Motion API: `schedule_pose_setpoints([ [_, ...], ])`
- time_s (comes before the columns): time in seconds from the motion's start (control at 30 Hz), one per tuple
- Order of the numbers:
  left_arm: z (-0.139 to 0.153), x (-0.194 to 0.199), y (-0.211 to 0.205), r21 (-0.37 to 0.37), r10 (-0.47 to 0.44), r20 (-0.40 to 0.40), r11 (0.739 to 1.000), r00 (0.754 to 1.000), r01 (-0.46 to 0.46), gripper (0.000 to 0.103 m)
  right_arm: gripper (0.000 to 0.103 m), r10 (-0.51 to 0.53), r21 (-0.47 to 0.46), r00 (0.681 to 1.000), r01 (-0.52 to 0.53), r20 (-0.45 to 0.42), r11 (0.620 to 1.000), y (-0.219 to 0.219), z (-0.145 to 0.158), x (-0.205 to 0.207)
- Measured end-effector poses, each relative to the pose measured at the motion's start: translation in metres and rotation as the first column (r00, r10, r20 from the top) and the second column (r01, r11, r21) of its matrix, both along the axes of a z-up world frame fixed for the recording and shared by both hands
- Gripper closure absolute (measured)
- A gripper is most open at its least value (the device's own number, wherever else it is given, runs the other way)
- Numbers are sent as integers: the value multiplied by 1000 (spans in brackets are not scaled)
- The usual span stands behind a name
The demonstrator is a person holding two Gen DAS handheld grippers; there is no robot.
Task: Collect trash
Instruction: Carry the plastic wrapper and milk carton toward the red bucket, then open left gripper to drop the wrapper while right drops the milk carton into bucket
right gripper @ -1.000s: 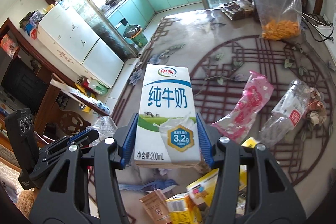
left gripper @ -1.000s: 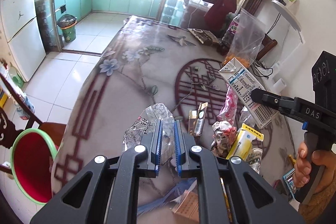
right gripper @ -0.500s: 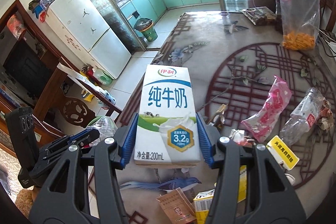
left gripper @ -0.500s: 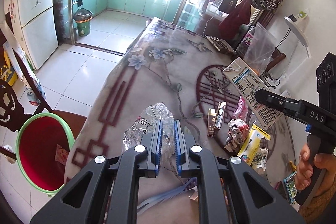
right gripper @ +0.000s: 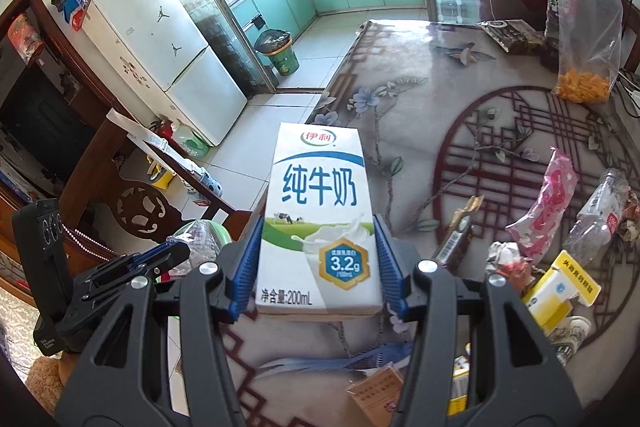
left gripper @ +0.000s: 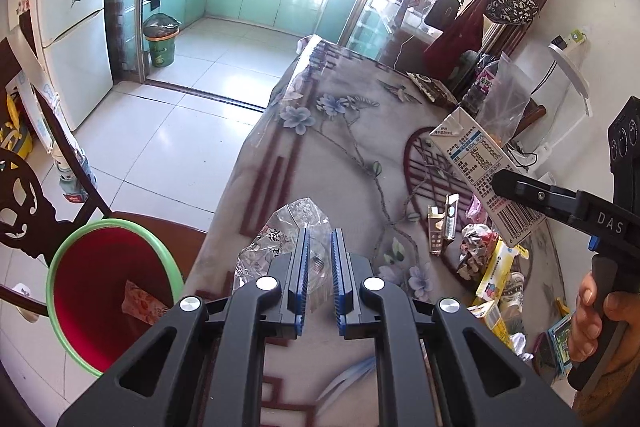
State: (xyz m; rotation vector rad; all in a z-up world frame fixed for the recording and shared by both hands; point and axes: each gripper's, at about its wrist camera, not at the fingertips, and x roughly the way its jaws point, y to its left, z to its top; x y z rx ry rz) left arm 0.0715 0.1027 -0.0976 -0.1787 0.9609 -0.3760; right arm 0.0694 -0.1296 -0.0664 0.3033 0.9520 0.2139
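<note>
Left wrist view: left tool (left gripper: 320,267) pinches a clear plastic wrapper (left gripper: 280,239) above the worktop (left gripper: 340,147) edge, red bin (left gripper: 108,291) at 9 o'clock. Right wrist view: right tool (right gripper: 318,267) clamps a milk carton (right gripper: 318,211) over the worktop's edge.

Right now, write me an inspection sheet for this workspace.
Surface: table under a floral cloth, littered along its near side.
Job's things: milk carton in the right gripper; clear plastic wrapper in the left gripper; red bin with a green rim beside the table, one wrapper inside.
Clutter: pink wrapper, crushed bottle, yellow box, bag of orange snacks.
Grippers: left shut on the wrapper; right clamped on the carton's sides.
Cables: white cables at the table's far right edge.
Surroundings: fridge, kitchen bin, wooden chair.
</note>
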Motion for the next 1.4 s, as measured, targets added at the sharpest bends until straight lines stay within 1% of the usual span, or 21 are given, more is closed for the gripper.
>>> schedule_pose_setpoints([
  [0.17,-6,5,19,0,-25,-16,1000,1000,25,95,52,-9,-1,1000,9,-17,1000,22,-5,2],
  [0.3,-6,7,29,15,-44,-7,999,999,44,95,52,-17,0,1000,17,-24,1000,38,-7,2],
  [0.57,-5,9,44,16,-81,0,997,997,81,95,52,-37,2,999,37,-26,999,58,-8,-2],
  [0.83,-9,6,55,15,-89,-4,996,996,89,95,52,-36,-6,999,36,-30,999,76,-8,-8],
  [1.1,-15,5,75,19,-60,-15,998,998,60,95,52,-8,-17,999,7,-47,1000,96,-13,-8],
  [1.23,-18,2,90,36,-25,-19,999,1000,26,95,52,25,-15,998,-26,-52,1000,110,-15,-4],
  [1.4,-24,-2,118,49,43,-36,998,998,-41,95,52,90,-22,994,-91,-60,996,137,-18,1],
])
